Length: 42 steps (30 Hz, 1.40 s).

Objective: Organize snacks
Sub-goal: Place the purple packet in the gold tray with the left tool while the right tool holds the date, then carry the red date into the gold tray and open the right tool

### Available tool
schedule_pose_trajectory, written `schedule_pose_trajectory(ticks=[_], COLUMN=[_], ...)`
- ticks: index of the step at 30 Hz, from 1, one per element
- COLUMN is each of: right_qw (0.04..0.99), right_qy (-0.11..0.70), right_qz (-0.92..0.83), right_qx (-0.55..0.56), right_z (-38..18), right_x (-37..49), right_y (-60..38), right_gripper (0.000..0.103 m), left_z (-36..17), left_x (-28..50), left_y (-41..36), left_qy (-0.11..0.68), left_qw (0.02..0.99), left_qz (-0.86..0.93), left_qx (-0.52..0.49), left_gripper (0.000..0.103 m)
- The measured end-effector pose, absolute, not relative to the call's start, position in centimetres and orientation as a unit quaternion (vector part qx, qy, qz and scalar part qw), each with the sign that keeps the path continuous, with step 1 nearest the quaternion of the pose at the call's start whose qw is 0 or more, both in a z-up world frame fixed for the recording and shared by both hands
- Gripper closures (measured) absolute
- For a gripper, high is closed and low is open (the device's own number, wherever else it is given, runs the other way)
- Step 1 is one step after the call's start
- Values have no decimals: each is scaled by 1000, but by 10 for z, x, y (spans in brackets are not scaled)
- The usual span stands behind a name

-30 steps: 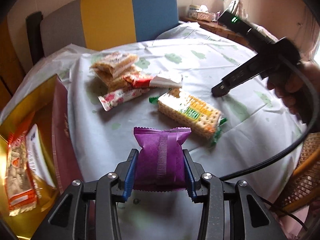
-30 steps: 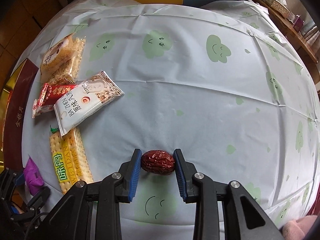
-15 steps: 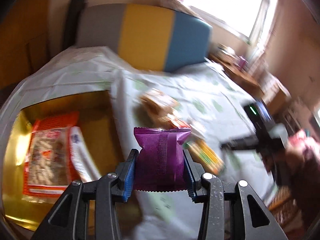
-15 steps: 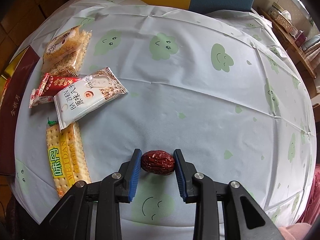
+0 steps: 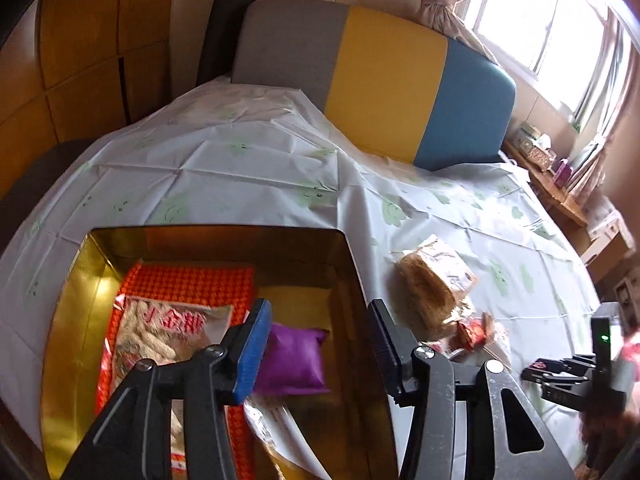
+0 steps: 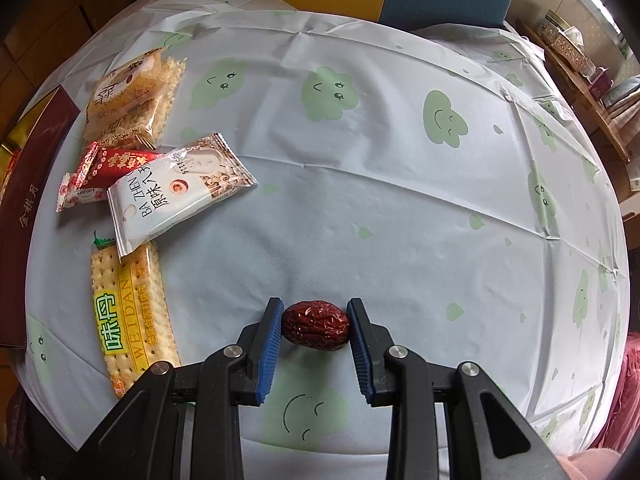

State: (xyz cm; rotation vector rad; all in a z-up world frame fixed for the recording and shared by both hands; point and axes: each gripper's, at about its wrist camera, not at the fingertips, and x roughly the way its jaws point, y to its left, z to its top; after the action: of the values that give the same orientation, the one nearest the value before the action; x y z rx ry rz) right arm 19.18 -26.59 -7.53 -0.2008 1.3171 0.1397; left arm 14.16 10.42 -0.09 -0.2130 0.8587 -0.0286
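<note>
My left gripper (image 5: 318, 344) is open above the gold box (image 5: 72, 304). The purple packet (image 5: 294, 360) lies inside the box below the jaws, free of them, next to an orange-red snack bag (image 5: 168, 320). My right gripper (image 6: 314, 330) is shut on a red date (image 6: 316, 324) just above the tablecloth. On the table's left lie a yellow cracker pack (image 6: 128, 312), a white packet (image 6: 176, 192), a red packet (image 6: 104, 168) and a clear biscuit pack (image 6: 132, 96). The right gripper also shows at the right edge of the left wrist view (image 5: 576, 372).
The dark red box side (image 6: 24, 200) stands at the table's left edge. A grey, yellow and blue chair back (image 5: 380, 76) is behind the table. A wooden sideboard (image 6: 580, 76) with small boxes stands at the far right.
My left gripper swung left over the gold box, opened and let go of the purple packet, which now lies in the box. The right gripper still holds the date in about the same spot.
</note>
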Motion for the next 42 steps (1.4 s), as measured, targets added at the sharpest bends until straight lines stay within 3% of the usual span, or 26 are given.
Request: schedule_pose_trajectory(ticks=[12, 32, 42], right_qw=[786, 819, 840], right_qy=[604, 552, 515], right_qz=[66, 74, 147], right_qx=[-114, -140, -85], right_z=[-74, -54, -21], right_x=[190, 177, 163], right_y=[-260, -243, -227], right_gripper=[70, 70, 70], left_z=[-13, -26, -32], left_x=[85, 43, 35], left_y=[77, 109, 136], left_qy=[421, 440, 441], left_qw=[906, 894, 890], left_qz=[5, 52, 73], left_qx=[-47, -69, -89], left_gripper=[53, 53, 53])
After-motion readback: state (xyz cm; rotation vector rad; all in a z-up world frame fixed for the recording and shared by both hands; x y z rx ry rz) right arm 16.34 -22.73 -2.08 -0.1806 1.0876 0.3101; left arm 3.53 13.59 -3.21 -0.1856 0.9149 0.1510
